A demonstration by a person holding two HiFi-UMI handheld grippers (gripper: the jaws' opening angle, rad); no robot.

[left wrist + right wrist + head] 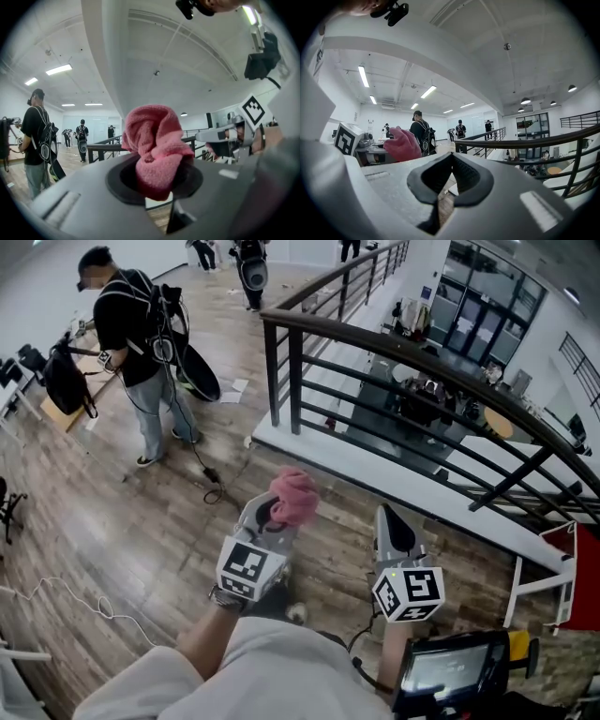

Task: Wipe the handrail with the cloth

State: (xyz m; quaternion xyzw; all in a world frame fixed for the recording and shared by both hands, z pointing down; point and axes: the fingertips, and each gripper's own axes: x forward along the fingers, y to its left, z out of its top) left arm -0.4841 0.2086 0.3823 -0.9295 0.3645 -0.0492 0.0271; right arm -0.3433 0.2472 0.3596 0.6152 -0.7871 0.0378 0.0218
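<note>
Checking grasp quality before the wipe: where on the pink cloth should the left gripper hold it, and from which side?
Much as it is held now. The left gripper is shut on the cloth at its bunched near end, coming from the person's side, so the loose wad bulges past the jaw tips. That soft wad, not the jaws, would likely meet the handrail.

floor [112, 521]: brown wood boards.
person [131, 343]: stands on the floor at the far left, in a black shirt and grey pants, with straps on the back.
black cable [211, 476]: lies on the floor near that person's feet.
white cord [84, 601]: curls on the floor, left side.
black bag [67, 381]: just left of the person.
ceiling lights [58, 70]: long and bright.
</note>
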